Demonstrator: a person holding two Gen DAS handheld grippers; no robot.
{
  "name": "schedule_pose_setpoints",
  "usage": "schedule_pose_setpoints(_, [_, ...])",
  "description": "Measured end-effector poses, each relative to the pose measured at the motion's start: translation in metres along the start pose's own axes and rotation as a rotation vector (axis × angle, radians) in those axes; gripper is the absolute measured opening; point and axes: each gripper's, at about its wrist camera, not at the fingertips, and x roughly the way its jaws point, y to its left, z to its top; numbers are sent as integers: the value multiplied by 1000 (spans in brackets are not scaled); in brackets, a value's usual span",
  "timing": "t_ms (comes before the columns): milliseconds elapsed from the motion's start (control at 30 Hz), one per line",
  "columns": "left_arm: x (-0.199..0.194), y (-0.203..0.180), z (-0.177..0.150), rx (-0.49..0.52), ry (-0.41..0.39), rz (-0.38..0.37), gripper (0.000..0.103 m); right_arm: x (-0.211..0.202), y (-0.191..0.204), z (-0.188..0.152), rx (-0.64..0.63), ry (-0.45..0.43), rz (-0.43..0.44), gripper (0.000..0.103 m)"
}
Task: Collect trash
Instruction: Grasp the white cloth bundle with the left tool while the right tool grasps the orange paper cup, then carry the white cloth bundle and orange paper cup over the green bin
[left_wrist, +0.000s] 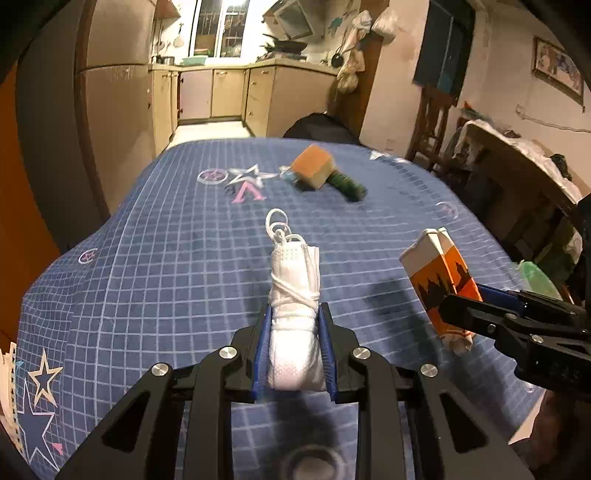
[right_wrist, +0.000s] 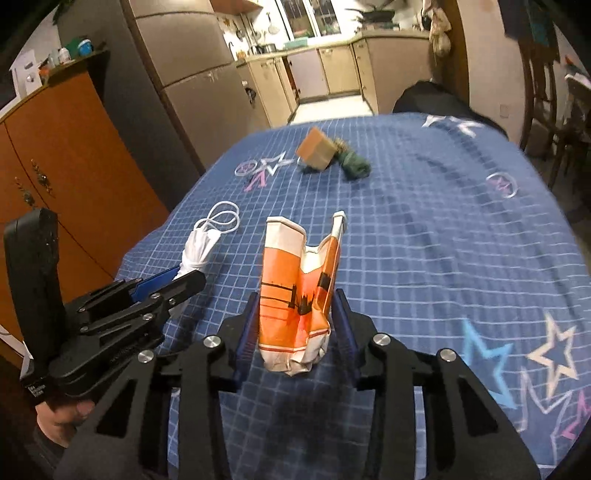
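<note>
My left gripper (left_wrist: 295, 317) is shut on a rolled white face mask (left_wrist: 293, 295) bound with its own ear loops, held over the blue checked tablecloth (left_wrist: 166, 258). The mask also shows in the right wrist view (right_wrist: 197, 251), held by the left gripper (right_wrist: 184, 280). My right gripper (right_wrist: 297, 299) is shut on a crushed orange and white paper cup (right_wrist: 295, 295). The cup (left_wrist: 439, 273) and right gripper (left_wrist: 458, 299) show at the right of the left wrist view. An orange sponge block (left_wrist: 314, 168) and a dark green bundle (left_wrist: 347, 184) lie at the far end of the table.
The tablecloth (right_wrist: 443, 258) has star prints. An orange cabinet (right_wrist: 74, 166) and a fridge (right_wrist: 192, 74) stand to the left. A dark bag (left_wrist: 321, 127) sits beyond the table's far edge. A chair (left_wrist: 436, 122) and cluttered table (left_wrist: 517, 155) stand to the right.
</note>
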Motion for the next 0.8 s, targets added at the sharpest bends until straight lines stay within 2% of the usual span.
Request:
schedule_pose_setpoints(167, [-22, -26, 3, 19, -42, -40, 26, -32, -5, 0, -27, -72, -23, 30])
schedule_pose_setpoints(433, [-40, -70, 10, 48, -71, -85, 26, -71, -24, -6, -44, -118, -49, 18])
schedule_pose_setpoints(800, [-57, -141, 24, 117, -104, -166, 26, -125, -59, -14, -22, -202, -121, 18])
